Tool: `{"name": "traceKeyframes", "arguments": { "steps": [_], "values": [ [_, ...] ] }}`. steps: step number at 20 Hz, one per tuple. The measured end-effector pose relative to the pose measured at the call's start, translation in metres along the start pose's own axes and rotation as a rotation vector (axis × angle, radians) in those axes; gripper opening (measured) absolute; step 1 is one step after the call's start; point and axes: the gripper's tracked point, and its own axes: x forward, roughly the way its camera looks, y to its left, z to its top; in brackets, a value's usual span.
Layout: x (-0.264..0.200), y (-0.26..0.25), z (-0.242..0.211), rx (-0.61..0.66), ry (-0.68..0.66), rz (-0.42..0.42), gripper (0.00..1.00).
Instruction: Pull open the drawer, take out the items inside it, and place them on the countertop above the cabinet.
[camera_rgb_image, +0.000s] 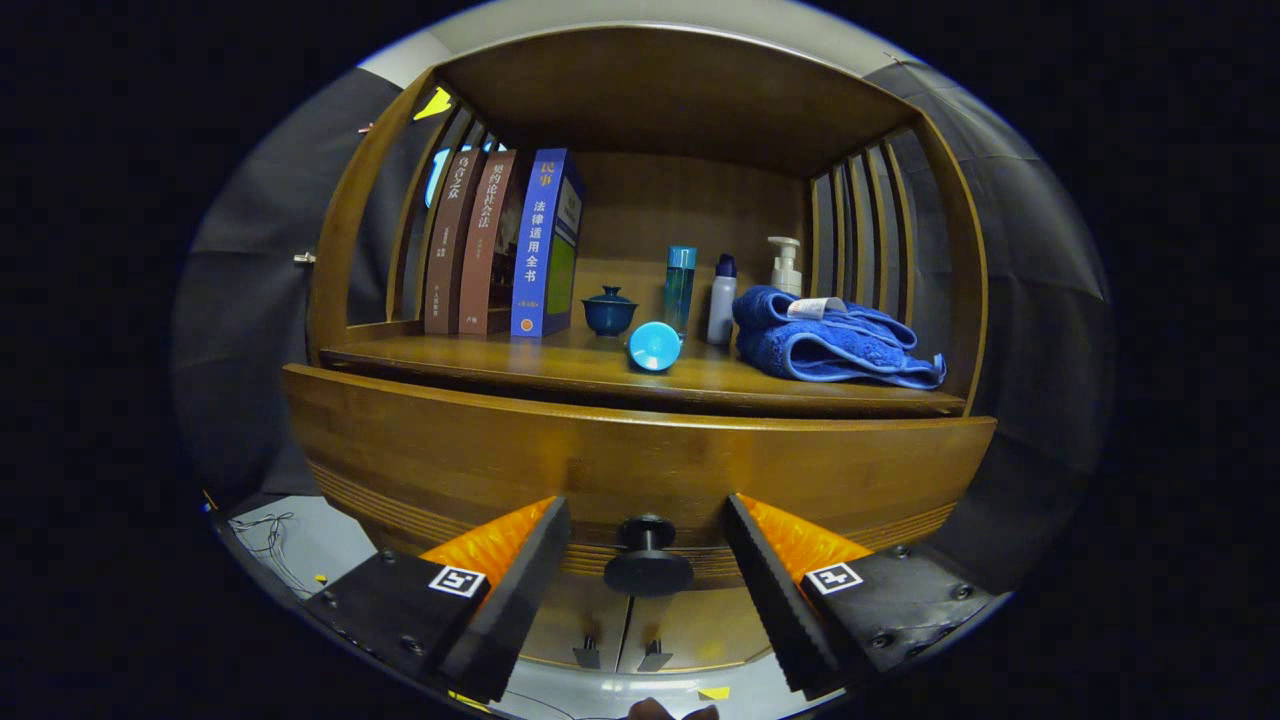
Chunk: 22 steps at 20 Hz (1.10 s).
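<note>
Directly between the fingers we find the drawer's dark round knob (647, 560), standing clear of both; the gripper (647, 545) is spread wide, touching nothing. We note the knob is fixed to the wooden drawer front (640, 465), which spans the cabinet just ahead of the fingertips. Beyond and above it lies the surface (560, 365), carrying three upright books (500, 245) at one end, then a lidded dark cup (609, 311), a blue bottle lying on its side (655, 345), three standing bottles (722, 290), and a folded blue towel (830, 345).
</note>
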Motion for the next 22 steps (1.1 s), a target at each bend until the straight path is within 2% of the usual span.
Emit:
{"name": "traceKeyframes", "arguments": {
  "steps": [3,9,16,22],
  "values": [
    [0.016,0.001,0.002,-0.002,0.025,-0.002,1.00],
    [0.015,0.002,0.006,0.008,0.046,-0.005,1.00],
    [-0.010,-0.004,0.079,-0.019,-0.051,-0.001,1.00],
    [-0.057,0.005,0.143,0.006,-0.093,0.055,0.99]
  ]
}}
